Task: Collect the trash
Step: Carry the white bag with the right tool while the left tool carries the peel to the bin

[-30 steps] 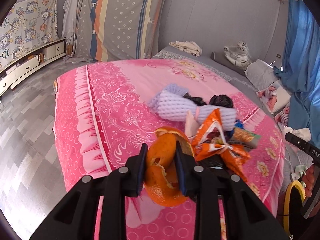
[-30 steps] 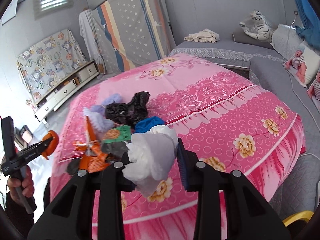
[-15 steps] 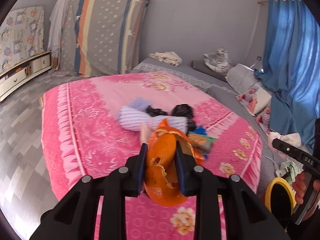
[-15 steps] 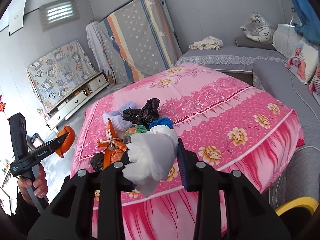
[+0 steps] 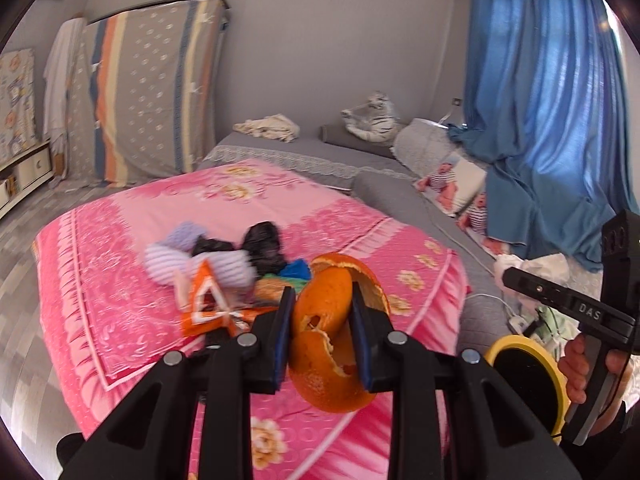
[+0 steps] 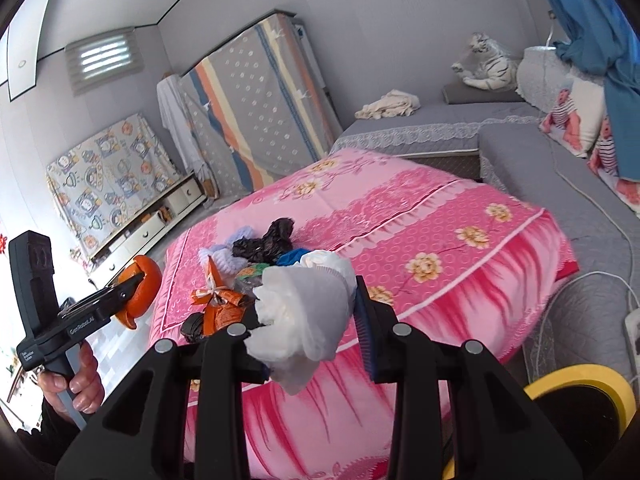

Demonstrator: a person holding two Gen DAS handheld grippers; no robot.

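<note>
Orange peel (image 5: 328, 336) sits pinched in the left tongs (image 5: 322, 332), crumpled white tissue (image 6: 304, 312) pinched in the right tongs (image 6: 308, 332); both are lifted clear of the bed (image 6: 440, 220), probably bound for the yellow-rimmed bin (image 5: 524, 380). Only the right view shows the left hand (image 6: 70, 384) and the remaining litter pile (image 6: 240, 264) unblurred.

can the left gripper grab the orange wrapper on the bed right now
Probably not: the left gripper is already shut on an orange peel and held off the bed, so the orange wrapper must wait.
</note>
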